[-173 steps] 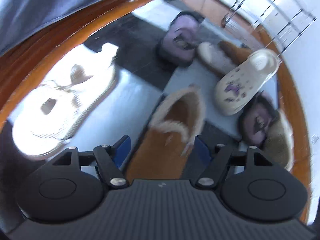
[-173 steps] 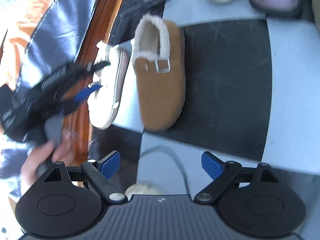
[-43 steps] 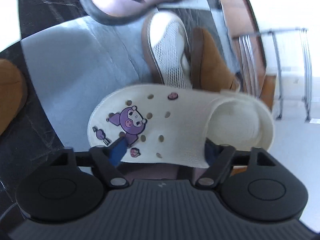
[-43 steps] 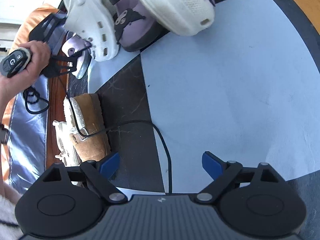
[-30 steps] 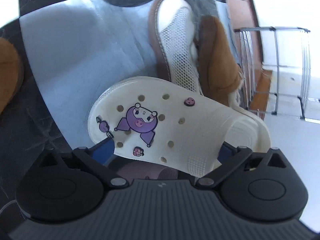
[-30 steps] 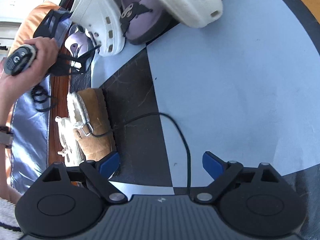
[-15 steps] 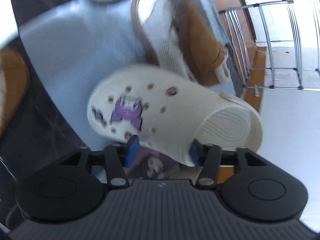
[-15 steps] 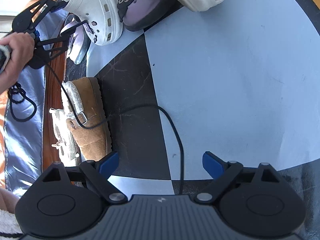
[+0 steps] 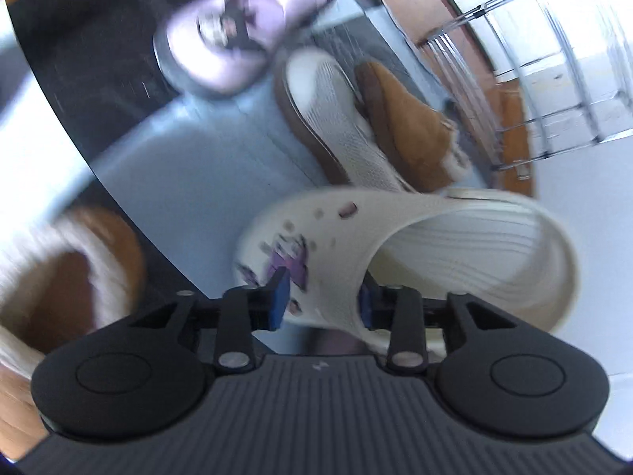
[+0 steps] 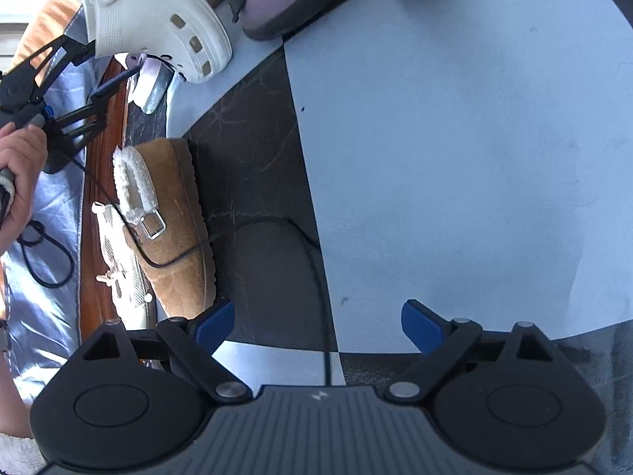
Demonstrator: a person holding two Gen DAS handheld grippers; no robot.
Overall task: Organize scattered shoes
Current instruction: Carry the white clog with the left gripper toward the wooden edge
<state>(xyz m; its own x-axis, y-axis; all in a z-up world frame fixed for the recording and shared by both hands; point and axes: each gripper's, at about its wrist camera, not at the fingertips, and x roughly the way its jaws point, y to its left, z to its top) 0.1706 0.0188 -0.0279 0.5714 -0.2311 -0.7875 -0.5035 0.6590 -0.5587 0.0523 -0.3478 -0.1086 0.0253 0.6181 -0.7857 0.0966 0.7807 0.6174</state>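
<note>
Left gripper [image 9: 322, 303], its jaws having just closed, is clamping the cream clog [image 9: 415, 253] at lower centre; right gripper [image 10: 318, 322] is hanging open over bare floor [image 10: 455, 138]

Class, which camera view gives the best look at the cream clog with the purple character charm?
The left wrist view: the cream clog fills the centre, charm and ribbed footbed visible, pinched in the left tool. The right wrist view shows that clog only from the side, at the upper left.
</note>
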